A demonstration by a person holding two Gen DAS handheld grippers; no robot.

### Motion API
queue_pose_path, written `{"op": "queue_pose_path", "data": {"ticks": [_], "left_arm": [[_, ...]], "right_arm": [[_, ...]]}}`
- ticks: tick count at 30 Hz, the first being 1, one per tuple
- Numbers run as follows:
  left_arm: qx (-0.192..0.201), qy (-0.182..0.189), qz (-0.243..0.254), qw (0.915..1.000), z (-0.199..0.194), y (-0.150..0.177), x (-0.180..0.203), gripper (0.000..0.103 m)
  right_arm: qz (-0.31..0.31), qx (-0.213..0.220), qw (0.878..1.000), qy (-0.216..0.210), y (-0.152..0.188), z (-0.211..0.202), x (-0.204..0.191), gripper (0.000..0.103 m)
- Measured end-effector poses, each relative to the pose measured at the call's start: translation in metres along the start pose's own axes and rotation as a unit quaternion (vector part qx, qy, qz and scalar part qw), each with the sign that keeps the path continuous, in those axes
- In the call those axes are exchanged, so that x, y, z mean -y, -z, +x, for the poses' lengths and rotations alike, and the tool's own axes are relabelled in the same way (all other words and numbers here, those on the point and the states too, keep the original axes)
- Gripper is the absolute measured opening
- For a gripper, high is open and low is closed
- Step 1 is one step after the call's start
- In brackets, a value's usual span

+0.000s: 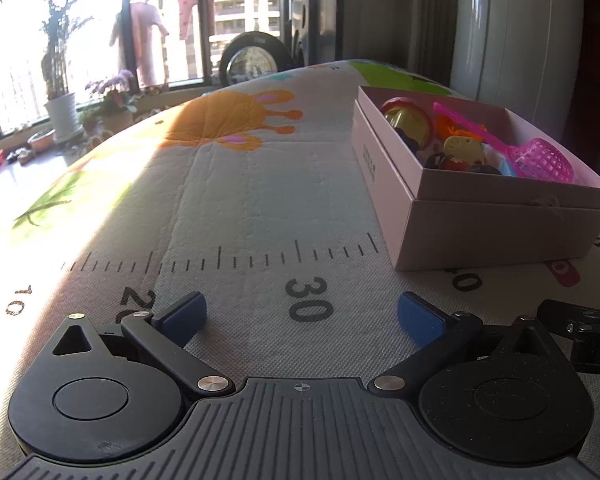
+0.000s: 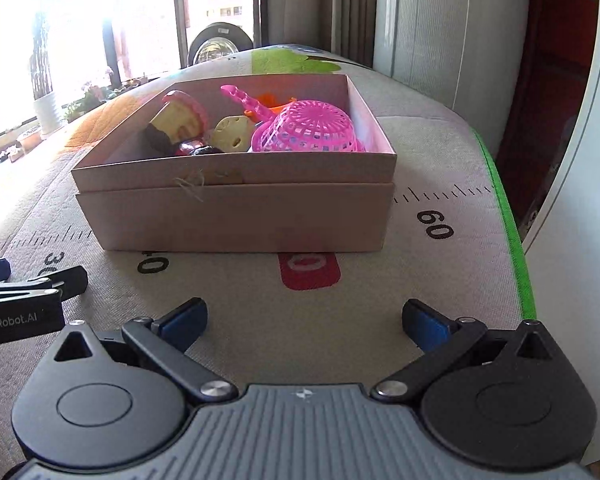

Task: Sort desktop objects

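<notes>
Pink cardboard box (image 2: pixel 236 208), open-topped, standing on the desk's printed ruler mat (image 1: pixel 260 200); holds a pink mesh basket (image 2: pixel 308 130), pink-handled scoop (image 2: pixel 242 98), yellow slice-shaped toy (image 2: pixel 232 134) and other small toys. Left gripper (image 1: pixel 302 314): fingers spread wide, nothing held, low over the mat. Right gripper (image 2: pixel 305 318): fingers likewise wide and bare, facing the box.

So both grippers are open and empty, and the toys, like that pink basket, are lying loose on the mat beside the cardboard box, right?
Not quite. The toys are inside the cardboard box, not loose on the mat; the right wrist view shows the pink basket resting within its walls. The rest holds: the left gripper and right gripper are both open and empty.
</notes>
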State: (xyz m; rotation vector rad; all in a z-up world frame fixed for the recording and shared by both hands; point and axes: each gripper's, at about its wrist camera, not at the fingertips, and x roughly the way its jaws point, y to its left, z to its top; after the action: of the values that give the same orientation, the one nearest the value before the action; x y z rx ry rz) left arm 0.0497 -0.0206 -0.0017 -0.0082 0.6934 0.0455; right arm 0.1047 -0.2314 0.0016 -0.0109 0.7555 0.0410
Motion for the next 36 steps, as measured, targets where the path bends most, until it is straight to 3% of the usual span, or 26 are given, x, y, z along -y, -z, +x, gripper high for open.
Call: {"op": "queue_pose_path", "data": {"ticks": [18,36], "left_arm": [[0.0,-0.001,0.0,1.0,-0.0003,0.0003,-0.0003,0.103],[0.0,0.0,0.0,1.0,-0.0002,0.0004,-0.0004,0.103]], "right_arm": [[0.004,0.029,1.0,0.007,-0.001,0.0088,-0.0033,0.103],[0.005,0.031,0.999,0.007,-0.0003,0.0083,-0.0029,0.103]]}}
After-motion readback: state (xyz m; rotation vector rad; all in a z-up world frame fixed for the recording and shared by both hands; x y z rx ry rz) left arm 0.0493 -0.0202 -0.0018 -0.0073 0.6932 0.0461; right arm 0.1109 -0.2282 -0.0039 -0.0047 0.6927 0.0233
